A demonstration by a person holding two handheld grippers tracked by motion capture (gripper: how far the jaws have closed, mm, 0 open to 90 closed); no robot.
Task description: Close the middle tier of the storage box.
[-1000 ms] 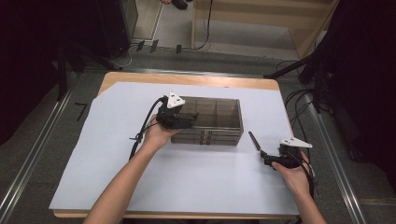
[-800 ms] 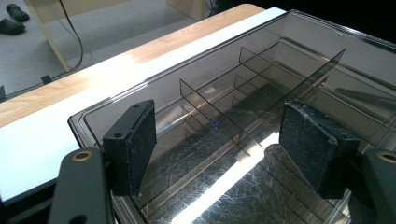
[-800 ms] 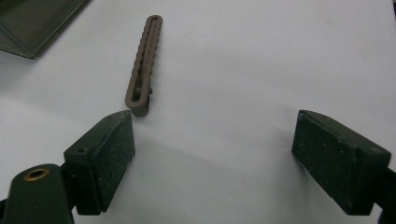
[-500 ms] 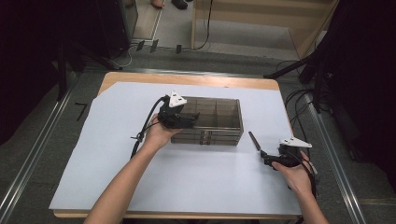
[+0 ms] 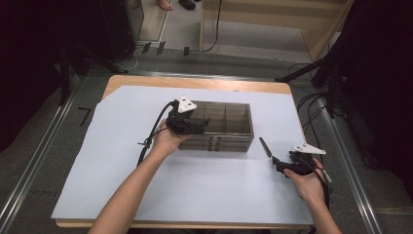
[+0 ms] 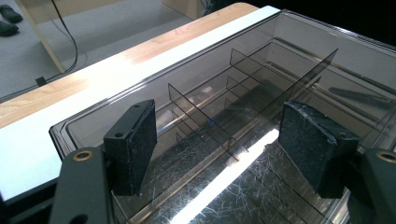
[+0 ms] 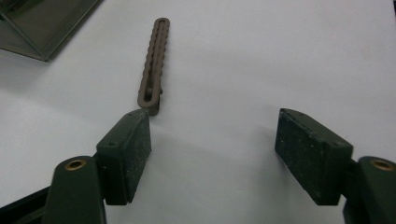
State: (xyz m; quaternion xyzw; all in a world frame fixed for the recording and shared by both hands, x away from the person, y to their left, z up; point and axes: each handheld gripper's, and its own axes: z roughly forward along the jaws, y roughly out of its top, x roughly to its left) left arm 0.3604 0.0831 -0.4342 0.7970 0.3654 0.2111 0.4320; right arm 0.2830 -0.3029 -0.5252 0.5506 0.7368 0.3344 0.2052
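While both claws gape empty: one divided box (image 5: 224, 126), one brown strip (image 7: 152, 65), two claws.

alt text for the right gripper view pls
The right gripper is open over the white sheet; a slim brown hair clip lies by its left pad, not between the jaws. A smoky organizer box corner sits top left.
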